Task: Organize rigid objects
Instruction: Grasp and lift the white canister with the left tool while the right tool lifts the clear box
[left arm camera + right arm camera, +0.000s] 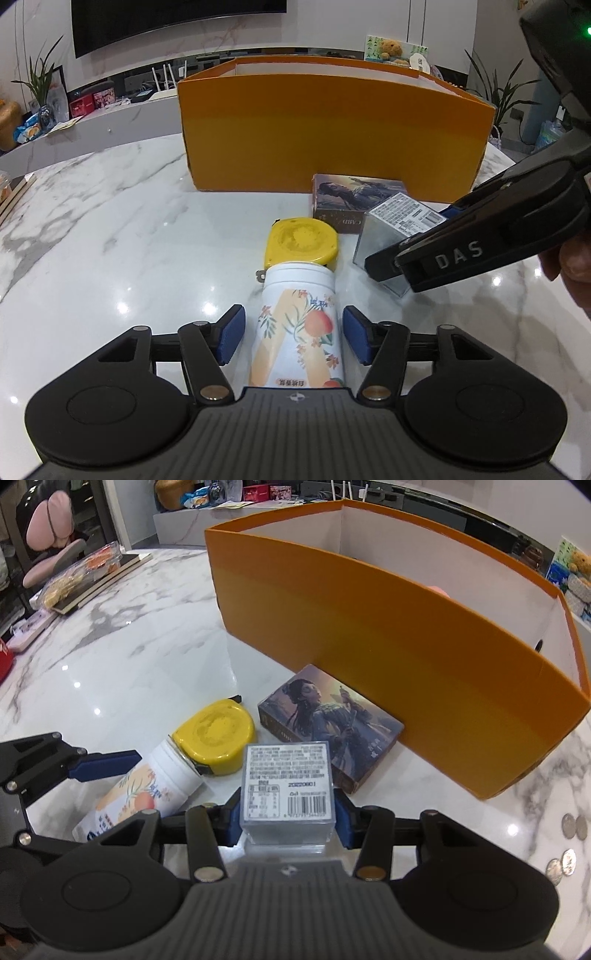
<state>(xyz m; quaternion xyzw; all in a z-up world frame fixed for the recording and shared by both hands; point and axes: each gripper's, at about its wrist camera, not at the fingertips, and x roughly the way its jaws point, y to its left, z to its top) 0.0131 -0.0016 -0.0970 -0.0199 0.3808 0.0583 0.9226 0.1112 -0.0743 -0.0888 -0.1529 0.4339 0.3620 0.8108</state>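
A white bottle with a peach print (299,325) lies on the marble table between the blue pads of my left gripper (294,338); the jaws are open, with small gaps on both sides. A yellow tape measure (303,242) lies just past the bottle's cap. My right gripper (288,814) is shut on a clear cube box with a label (288,775), which also shows in the left wrist view (395,229). A card box with a figure print (328,720) lies against the orange box (388,635), whose inside is mostly hidden.
The orange box stands open-topped at the back of the marble table (110,240). Several coins (565,845) lie at the right. A snack packet and a flat board (85,579) sit at the far left edge. A counter with clutter lies beyond.
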